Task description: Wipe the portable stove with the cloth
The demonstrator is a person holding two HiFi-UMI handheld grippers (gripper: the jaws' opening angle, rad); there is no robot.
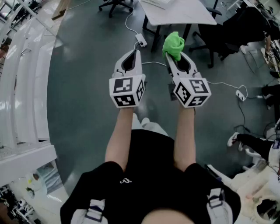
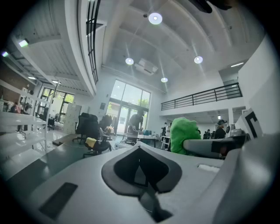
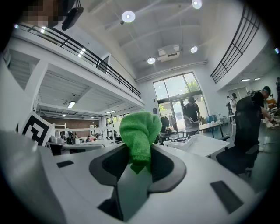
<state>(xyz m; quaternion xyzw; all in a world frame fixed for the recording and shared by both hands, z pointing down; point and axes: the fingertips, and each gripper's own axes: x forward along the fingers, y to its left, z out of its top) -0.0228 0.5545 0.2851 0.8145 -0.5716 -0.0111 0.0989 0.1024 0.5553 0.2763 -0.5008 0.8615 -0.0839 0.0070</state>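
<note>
A bright green cloth [image 1: 173,44] is bunched at the tip of my right gripper [image 1: 173,56], whose jaws are shut on it. In the right gripper view the cloth [image 3: 140,136] sticks up from between the jaws. My left gripper [image 1: 136,54] is held beside the right one, jaws shut with nothing between them. From the left gripper view the green cloth [image 2: 186,134] shows at the right. Both grippers are held out over the floor, pointed level across the room. No portable stove is in view.
A white table [image 1: 179,12] stands just ahead, with a black office chair [image 1: 221,37] to its right. Cables and a power strip [image 1: 141,40] lie on the grey floor [image 1: 83,87]. White shelving [image 1: 22,83] runs along the left. A person stands far off by the windows [image 3: 191,112].
</note>
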